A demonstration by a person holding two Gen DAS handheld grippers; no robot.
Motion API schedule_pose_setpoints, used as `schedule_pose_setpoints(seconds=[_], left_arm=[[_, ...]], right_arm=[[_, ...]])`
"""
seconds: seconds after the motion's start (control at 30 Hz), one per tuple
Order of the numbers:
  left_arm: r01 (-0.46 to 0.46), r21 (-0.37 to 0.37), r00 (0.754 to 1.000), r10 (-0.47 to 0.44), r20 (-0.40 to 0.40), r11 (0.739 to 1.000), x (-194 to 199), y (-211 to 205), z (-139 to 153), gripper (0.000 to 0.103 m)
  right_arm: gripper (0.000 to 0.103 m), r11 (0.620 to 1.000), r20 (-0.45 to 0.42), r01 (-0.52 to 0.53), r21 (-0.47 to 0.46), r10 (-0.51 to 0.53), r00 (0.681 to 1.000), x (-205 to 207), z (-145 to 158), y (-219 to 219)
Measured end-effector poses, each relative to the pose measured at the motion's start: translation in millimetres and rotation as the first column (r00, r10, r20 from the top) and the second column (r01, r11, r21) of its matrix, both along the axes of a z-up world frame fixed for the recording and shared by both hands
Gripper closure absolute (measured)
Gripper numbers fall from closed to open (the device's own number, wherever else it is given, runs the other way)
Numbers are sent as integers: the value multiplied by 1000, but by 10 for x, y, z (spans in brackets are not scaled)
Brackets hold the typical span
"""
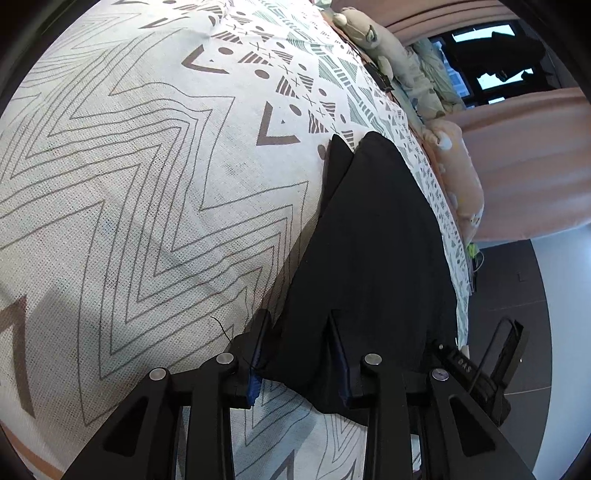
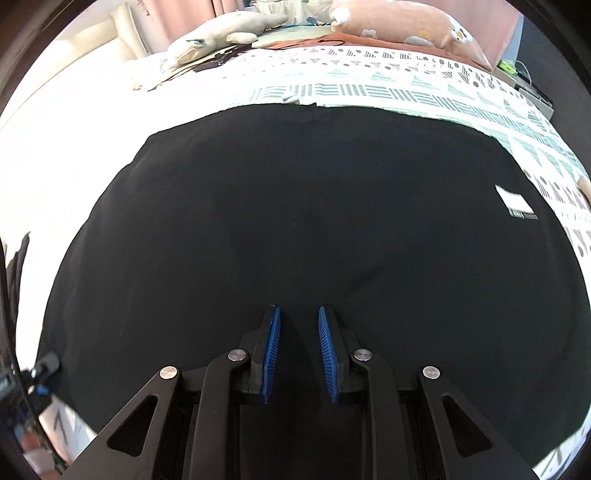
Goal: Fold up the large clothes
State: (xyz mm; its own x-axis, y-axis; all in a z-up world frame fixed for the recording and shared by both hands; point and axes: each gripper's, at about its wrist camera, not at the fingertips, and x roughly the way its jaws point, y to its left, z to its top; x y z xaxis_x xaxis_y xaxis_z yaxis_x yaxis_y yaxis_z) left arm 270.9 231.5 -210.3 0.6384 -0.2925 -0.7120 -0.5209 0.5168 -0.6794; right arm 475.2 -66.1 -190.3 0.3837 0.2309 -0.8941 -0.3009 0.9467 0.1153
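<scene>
A large black garment [image 2: 295, 206] lies spread flat on the patterned bedsheet [image 2: 369, 92], with a white label [image 2: 515, 203] near its right edge. My right gripper [image 2: 299, 314] hovers over its near part, jaws a little apart with nothing between the blue pads [image 2: 271, 350]. In the left wrist view the garment [image 1: 373, 240] runs away from me as a folded strip. My left gripper [image 1: 297, 317] sits at its near corner, jaws apart, with the cloth edge lying between and over the fingers.
The bedsheet [image 1: 129, 166] with zigzag lines fills the left. Plush toys and pillows [image 1: 458, 173] line the far bed edge, also in the right wrist view [image 2: 406, 22]. Pink curtains [image 1: 528, 155] and a dark window stand beyond. The other gripper [image 1: 491, 369] shows at the right.
</scene>
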Motion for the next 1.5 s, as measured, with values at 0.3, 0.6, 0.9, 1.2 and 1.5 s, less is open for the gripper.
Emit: schedule_pose_setpoints(seconds=[0.3,0.6,0.9,1.2,1.5], left_arm=[[10,-27,1000,-10,-5,1000,-22,4,-10,75],[22,-4,998,-22,63,1000,-59,-64,350,87],[59,15,984,-61,168,998,-17,-244,869,90],[116,55,961,-126,245,992,140,-619,1409,91],[196,132,938,-225,265,972,323,-1141,1754,91]], right_arm=[[81,999,0,32,16,-32,999,218,39,2],[81,991,-18,-37,125,40,999,-300,213,-332],[79,966,-32,-42,253,51,998,-646,384,-661],[79,940,-120,-70,333,116,986,-767,26,-638],[79,916,-141,-88,390,154,978,-892,-85,-715]])
